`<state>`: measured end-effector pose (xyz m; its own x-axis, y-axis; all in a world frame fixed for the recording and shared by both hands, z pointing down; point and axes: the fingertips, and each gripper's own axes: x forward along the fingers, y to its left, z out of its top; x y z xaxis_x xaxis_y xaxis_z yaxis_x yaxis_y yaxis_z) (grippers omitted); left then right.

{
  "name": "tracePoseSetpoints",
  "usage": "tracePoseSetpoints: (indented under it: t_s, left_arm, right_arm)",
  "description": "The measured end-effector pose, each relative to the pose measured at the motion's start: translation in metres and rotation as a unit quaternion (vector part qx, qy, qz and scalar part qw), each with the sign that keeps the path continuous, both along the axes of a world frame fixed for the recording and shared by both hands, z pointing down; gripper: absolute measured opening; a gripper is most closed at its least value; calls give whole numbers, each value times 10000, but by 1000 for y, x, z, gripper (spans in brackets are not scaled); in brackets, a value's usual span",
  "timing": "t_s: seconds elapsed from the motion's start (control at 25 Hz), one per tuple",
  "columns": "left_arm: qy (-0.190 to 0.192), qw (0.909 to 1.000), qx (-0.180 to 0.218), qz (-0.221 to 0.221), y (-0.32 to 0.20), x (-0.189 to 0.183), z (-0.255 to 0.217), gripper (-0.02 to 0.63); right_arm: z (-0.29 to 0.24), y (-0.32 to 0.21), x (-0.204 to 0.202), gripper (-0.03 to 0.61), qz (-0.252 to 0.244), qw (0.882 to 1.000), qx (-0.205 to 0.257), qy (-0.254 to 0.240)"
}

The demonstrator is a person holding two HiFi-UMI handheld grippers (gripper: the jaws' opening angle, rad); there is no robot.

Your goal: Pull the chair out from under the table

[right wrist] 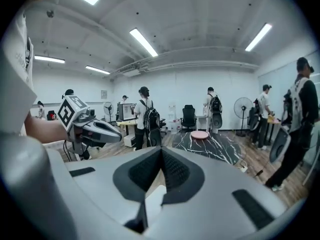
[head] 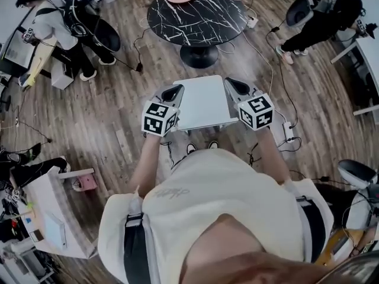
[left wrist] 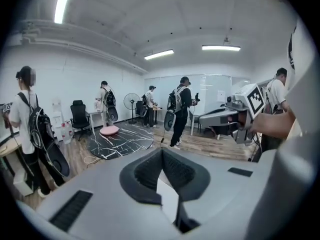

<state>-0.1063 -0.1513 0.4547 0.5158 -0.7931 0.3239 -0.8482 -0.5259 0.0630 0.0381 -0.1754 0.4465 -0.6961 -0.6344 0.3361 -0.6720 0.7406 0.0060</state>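
Holding: left gripper and right gripper were pressed together, empty.
Risk: both hovered over the white table, no chair visible; reaching blind could snag the table.

White square slab at head-view centre, its underside hidden, chair or counter unclear, person at upper right cut off by the frame edge

Both arms reach forward, left tool and right tool side by side, jaws pressed together.
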Motion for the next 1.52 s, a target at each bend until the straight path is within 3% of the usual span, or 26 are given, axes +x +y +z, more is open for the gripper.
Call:
tracePoseSetpoints:
  t_s: [0.12, 0.28, 0.8, 1.0, 1.32, 1.52]
  left_arm:
    - [33, 9994, 313, -142, -9, -10, -28, 18]
    - [345, 9966, 683, -319, -19, -19, -69, 18]
    - [114, 9850, 1552, -751, -35, -27, -112, 20]
    - [115, 9835, 1539, -942, -35, -32, -106, 20]
    - [156, 9867, 1333, -912, -32, -28, -88, 20]
    - [193, 9859, 1426, -855, -31, -24, -96, 20]
  right_arm:
    - [-22, -5, 1, 3, 100, 9995, 284, -9]
    - [-55, -6, -3, 3, 175, 9970, 754, -14]
    - [-104, -18, 8, 3, 470, 9881, 1437, -271]
    - [-95, -19, 1, 3, 328, 9900, 1351, -228]
    - [-86, -20, -4, 3, 223, 9921, 1208, -269]
    - [-84, -21, -3, 3, 145, 9920, 1252, -114]
